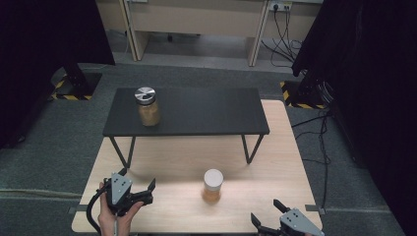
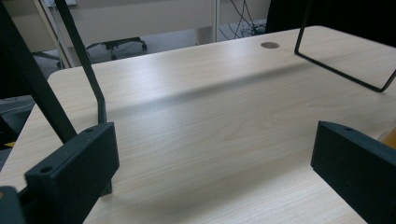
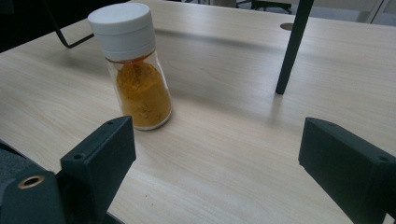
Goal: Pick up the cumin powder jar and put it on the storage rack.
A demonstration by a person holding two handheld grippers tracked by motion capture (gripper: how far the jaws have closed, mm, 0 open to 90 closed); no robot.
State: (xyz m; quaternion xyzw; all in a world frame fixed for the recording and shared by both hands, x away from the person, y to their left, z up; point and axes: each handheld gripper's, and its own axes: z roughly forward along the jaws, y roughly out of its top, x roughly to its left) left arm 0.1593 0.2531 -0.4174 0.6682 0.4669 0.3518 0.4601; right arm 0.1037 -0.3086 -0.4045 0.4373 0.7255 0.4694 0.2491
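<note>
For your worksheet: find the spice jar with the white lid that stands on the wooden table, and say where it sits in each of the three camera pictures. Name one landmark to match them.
High view: white-lidded jar stands low, right of centre, on the wooden table.
Left gripper view: only an orange sliver at the right edge, perhaps the jar; cannot tell.
Right gripper view: upper left, beyond the left jaw.
Shared landmark: the black shelf's thin metal legs.

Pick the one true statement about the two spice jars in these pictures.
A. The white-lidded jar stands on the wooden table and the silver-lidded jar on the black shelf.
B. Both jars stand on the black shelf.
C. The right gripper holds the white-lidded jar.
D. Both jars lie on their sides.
A: the white-lidded jar stands upright on the wooden table, and the silver-lidded jar stands on the black shelf behind it.
</note>
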